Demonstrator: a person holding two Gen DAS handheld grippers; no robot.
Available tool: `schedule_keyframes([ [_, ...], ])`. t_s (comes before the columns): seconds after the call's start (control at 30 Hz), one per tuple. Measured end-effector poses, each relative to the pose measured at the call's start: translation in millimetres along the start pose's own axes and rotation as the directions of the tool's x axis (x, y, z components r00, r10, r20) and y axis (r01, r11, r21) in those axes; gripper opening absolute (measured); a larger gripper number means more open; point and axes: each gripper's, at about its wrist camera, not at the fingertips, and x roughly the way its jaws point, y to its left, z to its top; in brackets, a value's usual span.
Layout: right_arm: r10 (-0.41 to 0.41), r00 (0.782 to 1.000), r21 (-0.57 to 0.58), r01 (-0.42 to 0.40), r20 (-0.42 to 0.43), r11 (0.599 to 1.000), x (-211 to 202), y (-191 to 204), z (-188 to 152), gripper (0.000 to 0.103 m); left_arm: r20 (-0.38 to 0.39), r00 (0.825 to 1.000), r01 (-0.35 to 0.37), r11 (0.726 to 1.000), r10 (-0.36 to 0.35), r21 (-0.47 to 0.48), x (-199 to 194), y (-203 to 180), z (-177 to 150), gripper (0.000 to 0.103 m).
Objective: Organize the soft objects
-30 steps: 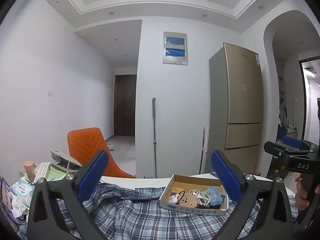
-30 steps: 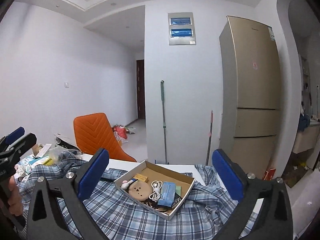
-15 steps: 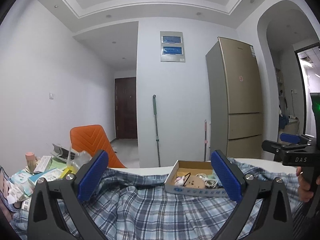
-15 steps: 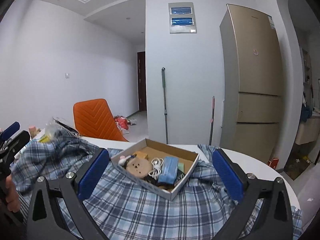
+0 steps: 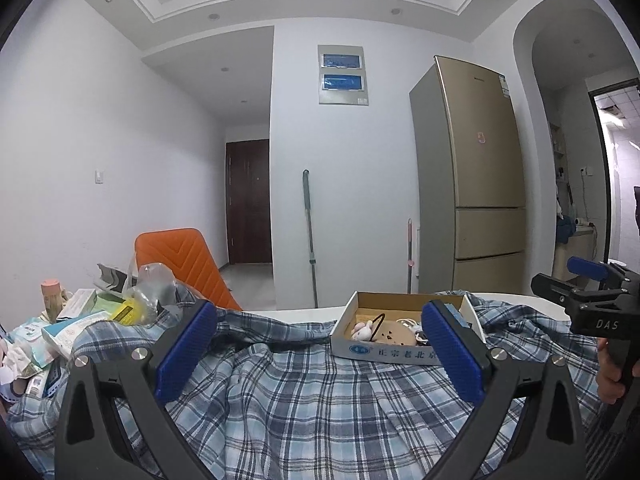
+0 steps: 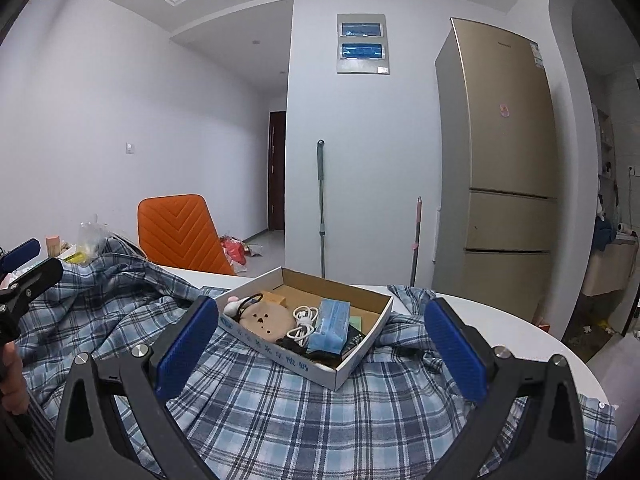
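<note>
A blue plaid shirt [image 5: 304, 396] lies crumpled over the white table; it also shows in the right wrist view [image 6: 280, 408]. A shallow cardboard box [image 6: 360, 300] rests on it, holding a tan plush pouch [image 6: 266, 318], a small pink plush toy [image 5: 362, 330], a white cable and a blue packet; the box also shows in the left wrist view [image 5: 384, 354]. My left gripper [image 5: 320, 344] is open and empty above the shirt, near the box. My right gripper [image 6: 322, 344] is open and empty, just in front of the box. Each gripper appears at the edge of the other's view.
A pile of packets and boxes [image 5: 68, 332] and a clear plastic bag [image 5: 150, 288] crowd the table's left end. An orange chair [image 6: 180, 234] stands behind the table. A fridge [image 6: 500, 168], a mop and a broom stand by the far wall. The table's rounded right edge [image 6: 560, 364] is bare.
Both views have tilted and risen a little, so the shirt and box sit lower in frame. Both grippers stay open and empty.
</note>
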Motion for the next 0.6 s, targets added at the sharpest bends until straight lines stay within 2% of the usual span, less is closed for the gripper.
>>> schedule_keyframes([
  [0.6,-0.006,1.0,-0.064,0.006,-0.002,0.998,-2,15,-8,0.103,-0.016,1.0,-0.003,1.0,0.003,-0.03,3,5,-2,0.103],
])
